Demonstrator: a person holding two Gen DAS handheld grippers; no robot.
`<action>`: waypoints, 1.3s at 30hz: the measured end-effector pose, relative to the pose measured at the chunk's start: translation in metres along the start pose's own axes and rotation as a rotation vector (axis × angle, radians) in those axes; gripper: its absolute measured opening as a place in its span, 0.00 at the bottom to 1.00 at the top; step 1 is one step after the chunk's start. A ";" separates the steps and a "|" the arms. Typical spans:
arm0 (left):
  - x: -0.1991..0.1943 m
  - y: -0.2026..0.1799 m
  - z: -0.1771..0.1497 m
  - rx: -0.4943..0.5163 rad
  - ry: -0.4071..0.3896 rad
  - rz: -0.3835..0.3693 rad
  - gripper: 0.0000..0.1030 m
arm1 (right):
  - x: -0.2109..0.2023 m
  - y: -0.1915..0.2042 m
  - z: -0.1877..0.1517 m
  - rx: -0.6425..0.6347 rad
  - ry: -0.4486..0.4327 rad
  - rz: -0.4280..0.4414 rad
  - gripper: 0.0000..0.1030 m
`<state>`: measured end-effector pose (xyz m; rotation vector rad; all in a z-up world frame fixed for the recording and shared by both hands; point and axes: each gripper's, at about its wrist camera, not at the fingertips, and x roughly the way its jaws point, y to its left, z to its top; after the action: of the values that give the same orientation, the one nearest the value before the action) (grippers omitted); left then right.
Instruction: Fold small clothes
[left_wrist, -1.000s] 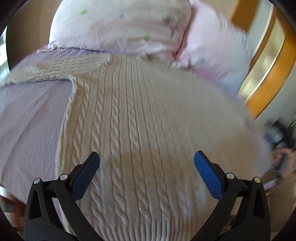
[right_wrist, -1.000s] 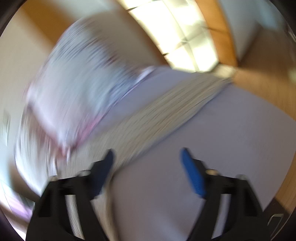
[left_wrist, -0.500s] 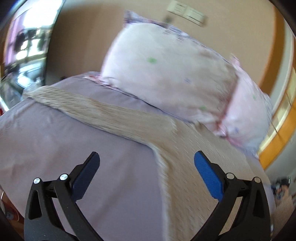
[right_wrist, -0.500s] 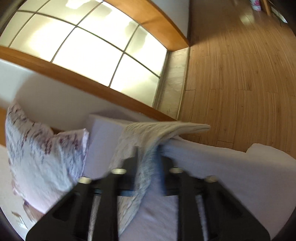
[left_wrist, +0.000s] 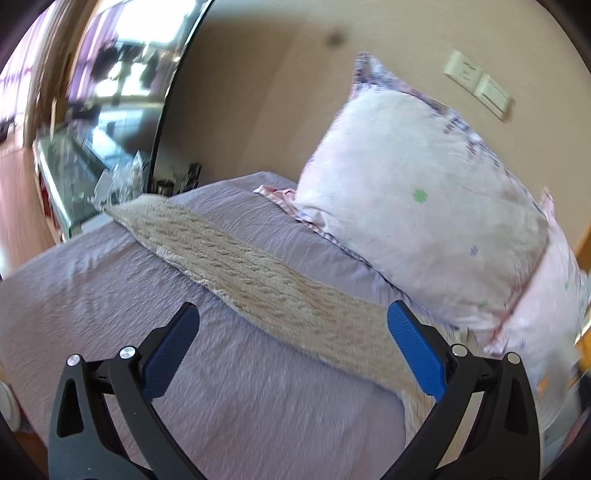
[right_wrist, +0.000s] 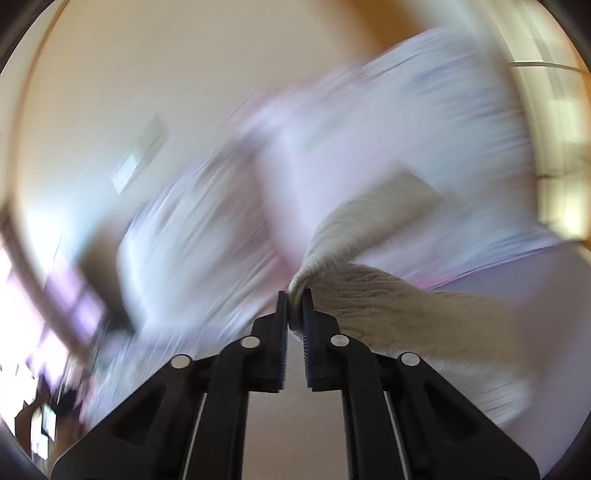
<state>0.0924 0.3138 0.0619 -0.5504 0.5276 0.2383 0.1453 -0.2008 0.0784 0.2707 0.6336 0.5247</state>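
Observation:
A beige cable-knit sweater lies on a lilac bed sheet (left_wrist: 229, 391). In the left wrist view one long sleeve (left_wrist: 236, 266) stretches flat from the far left corner toward the lower right. My left gripper (left_wrist: 291, 332) is open and empty, hovering over the sheet beside that sleeve. In the right wrist view, which is heavily blurred, my right gripper (right_wrist: 294, 295) is shut on a bunched fold of the sweater (right_wrist: 373, 291), lifted off the bed.
A pale floral pillow (left_wrist: 424, 206) leans against the beige wall at the head of the bed. A glass cabinet and mirror (left_wrist: 92, 147) stand past the bed's left edge. Wall switches (left_wrist: 476, 85) sit above the pillow.
My right gripper closed on the other sleeve and lifted it, swinging fast. My left gripper swung left from over the sweater's body to the sleeve and stayed open.

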 end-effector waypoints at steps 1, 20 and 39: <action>0.003 0.005 0.000 -0.016 0.006 0.004 0.93 | 0.017 0.012 -0.007 -0.021 0.054 0.029 0.32; 0.078 0.137 0.043 -0.626 0.107 -0.007 0.22 | -0.085 -0.056 -0.057 0.072 -0.106 -0.226 0.77; 0.038 -0.332 -0.128 0.435 0.674 -0.932 0.18 | -0.125 -0.087 -0.083 0.119 -0.088 -0.219 0.77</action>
<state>0.1880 -0.0296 0.0932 -0.3893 0.8822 -0.9632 0.0412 -0.3349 0.0405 0.3305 0.6011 0.2633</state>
